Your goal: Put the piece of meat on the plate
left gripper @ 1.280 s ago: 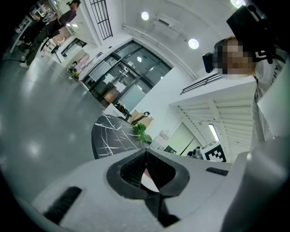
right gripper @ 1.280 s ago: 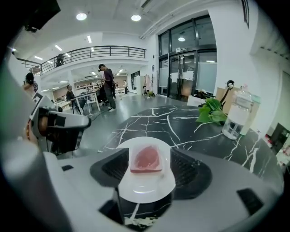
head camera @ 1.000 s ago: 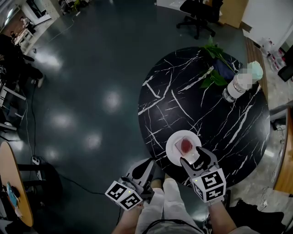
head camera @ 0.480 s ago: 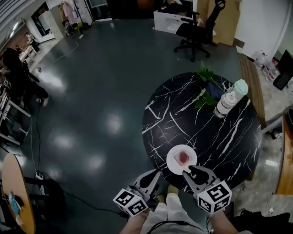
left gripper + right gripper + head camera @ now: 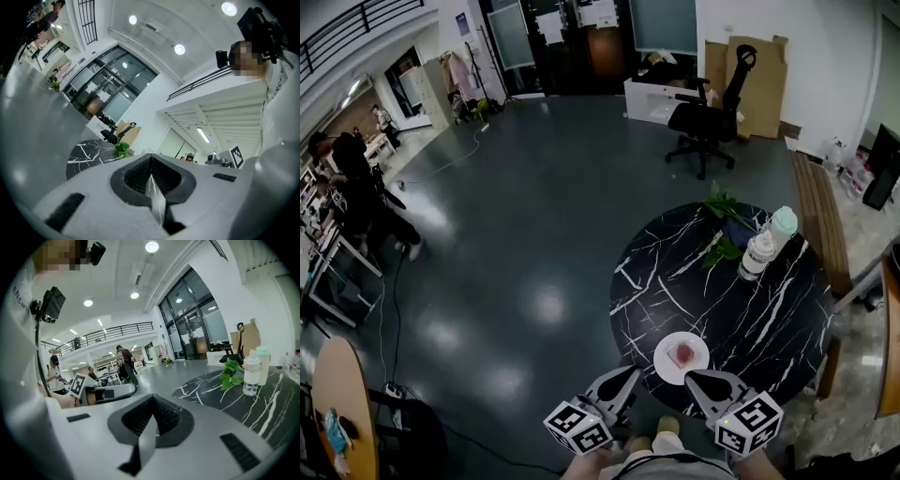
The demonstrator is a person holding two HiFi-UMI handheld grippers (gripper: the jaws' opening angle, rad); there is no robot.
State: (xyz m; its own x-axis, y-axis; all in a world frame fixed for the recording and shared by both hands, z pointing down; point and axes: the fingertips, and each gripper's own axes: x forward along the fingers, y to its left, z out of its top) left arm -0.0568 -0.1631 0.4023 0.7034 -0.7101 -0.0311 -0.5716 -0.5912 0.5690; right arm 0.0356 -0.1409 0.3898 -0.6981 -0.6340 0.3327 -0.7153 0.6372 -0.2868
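Note:
The red piece of meat (image 5: pixel 682 354) lies on the small white plate (image 5: pixel 667 362), which sits near the front edge of the round black marble table (image 5: pixel 741 309). My right gripper (image 5: pixel 695 378) hovers just in front of the plate, off the table's edge, shut and empty. To its left, beside the table, my left gripper (image 5: pixel 628 373) is also shut with nothing in it. In the left gripper view the left gripper (image 5: pixel 151 177) shows its jaws meeting along a thin seam. In the right gripper view the right gripper (image 5: pixel 150 416) is closed the same way.
At the table's far side stand a clear bottle (image 5: pixel 757 255), a teal-capped bottle (image 5: pixel 782 225) and a green plant (image 5: pixel 722 230). A black office chair (image 5: pixel 705 120) stands beyond on the dark floor. People stand at the far left near desks.
Both grippers have lifted and drawn back from the plate toward me. The right jaws, open at the plate's edge before, have shut empty. The meat stays on the plate.

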